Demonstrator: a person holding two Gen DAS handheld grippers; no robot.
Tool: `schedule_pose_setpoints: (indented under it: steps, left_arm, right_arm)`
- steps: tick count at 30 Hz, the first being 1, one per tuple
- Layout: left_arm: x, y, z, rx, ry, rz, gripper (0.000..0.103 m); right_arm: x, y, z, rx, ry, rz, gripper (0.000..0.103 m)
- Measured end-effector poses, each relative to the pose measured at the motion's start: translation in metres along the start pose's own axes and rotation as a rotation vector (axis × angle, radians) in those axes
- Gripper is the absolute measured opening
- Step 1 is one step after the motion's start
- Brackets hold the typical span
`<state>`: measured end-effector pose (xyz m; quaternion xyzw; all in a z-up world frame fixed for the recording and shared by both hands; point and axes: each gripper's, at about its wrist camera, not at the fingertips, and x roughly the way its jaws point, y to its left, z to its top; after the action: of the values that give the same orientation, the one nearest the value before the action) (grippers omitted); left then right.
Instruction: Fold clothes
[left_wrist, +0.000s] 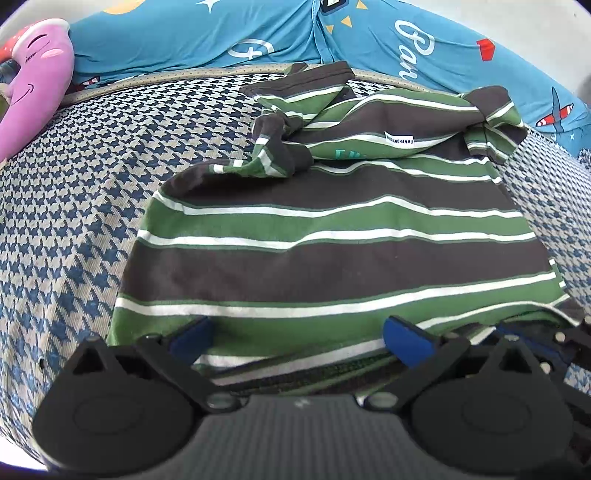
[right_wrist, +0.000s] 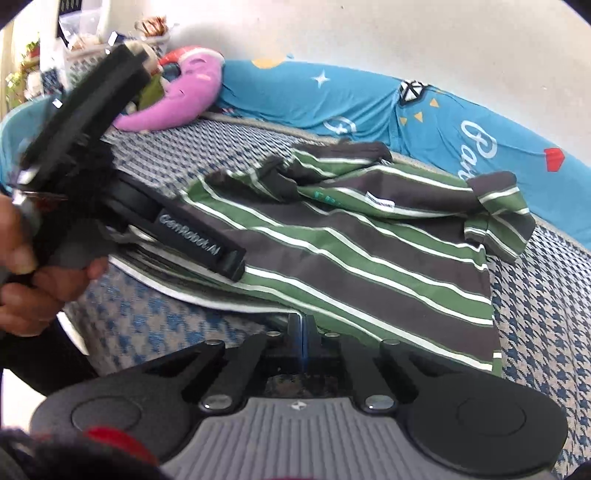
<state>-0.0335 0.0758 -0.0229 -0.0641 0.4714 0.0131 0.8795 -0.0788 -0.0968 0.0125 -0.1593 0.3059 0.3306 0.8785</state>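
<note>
Green, dark brown and white striped cotton shirt (left_wrist: 332, 229) lies spread on a blue-and-beige houndstooth bed cover (left_wrist: 74, 206), its lower body fairly flat, its sleeves and collar end bunched in a heap at the far side; by this showing the folding is partial at most, with no neat packet yet formed. Left wrist view: the left gripper (left_wrist: 295, 339) has its blue pads wide apart, straddling the near hem and holding nothing. Right wrist view: the right gripper (right_wrist: 303, 332) has its fingers pressed together at the near hem edge, seemingly pinching it, though the cloth between them is hidden; a hand (right_wrist: 22, 273) carries the other tool over the shirt's left edge
</note>
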Motion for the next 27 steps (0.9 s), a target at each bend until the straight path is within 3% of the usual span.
schedule_pose_setpoints:
  steps: [4,13,16,22,27]
  left_arm:
    - [-0.007,0.011,0.003,-0.051,-0.008,-0.019,0.103]
    - [-0.017,0.035,-0.007,-0.071,-0.01,0.033,0.103]
    - [-0.018,0.037,-0.01,-0.064,-0.008,0.047,0.103]
    - [-0.017,0.034,-0.014,-0.033,-0.003,0.075,0.103]
    - [-0.018,0.034,-0.015,-0.028,-0.009,0.102,0.103]
  right_arm:
    - [-0.017,0.002,-0.006,0.0,0.004,0.049,0.003]
    - [-0.022,0.02,-0.036,-0.084,0.112,0.102,0.003]
    - [-0.028,0.018,-0.04,-0.047,0.111,0.107,0.003]
    - [-0.045,-0.015,-0.037,0.14,0.025,0.011,0.003]
    - [-0.049,-0.044,-0.034,0.283,-0.012,-0.156,0.004]
